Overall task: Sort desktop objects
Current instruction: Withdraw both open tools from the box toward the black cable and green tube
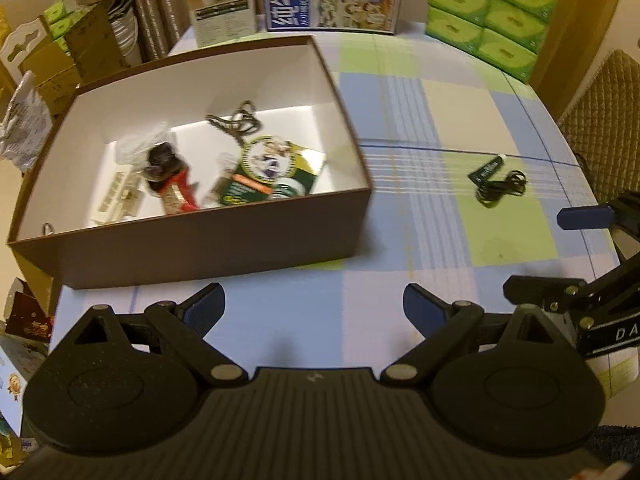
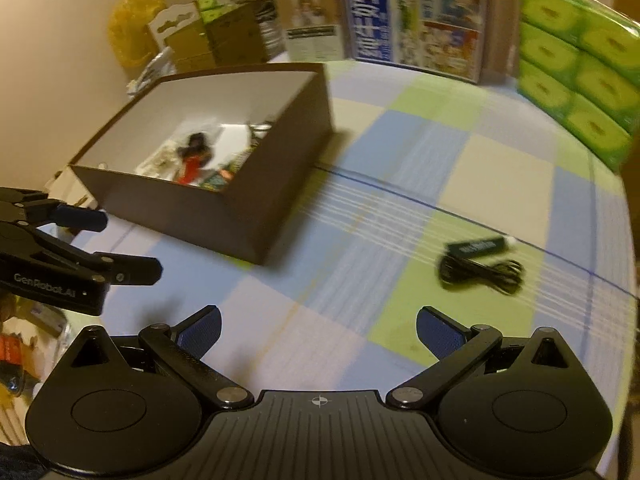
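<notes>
The left tongs (image 1: pixel 314 308) are spread wide and hold nothing, hovering over the near part of the checked tabletop (image 1: pixel 420 112). The right tongs (image 2: pixel 319 330) are likewise wide apart and empty, above a blue and green patch of the cloth.

Just beyond the left tongs, to the left, stands a brown box (image 1: pixel 192 240) with a white inside. It contains a red item with a dark figure (image 1: pixel 170 176), a green packet with a round badge (image 1: pixel 272 172), a dark cord (image 1: pixel 236 120), a clear plastic bag (image 1: pixel 138 142) and a pale strip (image 1: pixel 118 194) at its left; blur hides finer detail.

On the tabletop, well apart from the box to the right, lie a small dark tube (image 2: pixel 478 246) and, touching it on the near side, a coiled black cable (image 2: pixel 486 274).

At the far edge stand a blue printed carton (image 2: pixel 416 20), a white carton (image 2: pixel 310 26) to its left, and stacked green tissue packs (image 2: pixel 576 64) on the right.
</notes>
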Motion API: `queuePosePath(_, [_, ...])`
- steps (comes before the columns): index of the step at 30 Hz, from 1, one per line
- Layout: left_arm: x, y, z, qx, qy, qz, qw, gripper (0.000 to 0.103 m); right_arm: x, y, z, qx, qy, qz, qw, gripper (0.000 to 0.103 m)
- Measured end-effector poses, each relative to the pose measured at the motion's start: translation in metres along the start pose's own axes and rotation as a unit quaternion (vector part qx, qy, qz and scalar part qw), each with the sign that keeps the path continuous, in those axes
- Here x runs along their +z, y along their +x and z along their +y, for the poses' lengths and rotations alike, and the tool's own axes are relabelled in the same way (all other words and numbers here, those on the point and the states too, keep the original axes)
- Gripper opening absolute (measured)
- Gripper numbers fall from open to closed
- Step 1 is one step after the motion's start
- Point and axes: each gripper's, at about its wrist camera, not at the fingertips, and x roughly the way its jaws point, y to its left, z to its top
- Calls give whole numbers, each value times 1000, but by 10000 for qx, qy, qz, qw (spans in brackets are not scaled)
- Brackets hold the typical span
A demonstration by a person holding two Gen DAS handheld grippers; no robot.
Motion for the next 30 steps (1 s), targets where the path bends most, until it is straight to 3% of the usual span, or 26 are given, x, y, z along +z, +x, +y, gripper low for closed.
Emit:
queuePosePath(12, [9,27,-67,-367,567,147,9976,94,-29,-20,-56,-752,244,-375,9962,101])
queuePosePath(17, [15,39,-97,-617,892,185,9939,94,-35,-24,-83,-772,639,-392,9942,101])
queuePosePath(23, [26,55,-122,-811,1210,236,9891,94,-38,-25,-102,-924,688,-416,9925,101])
queuePosePath(30, [45,77,-132,-778,1447,264,9861,94,-35,-15,-123,-865,1005,-487,9900,101])
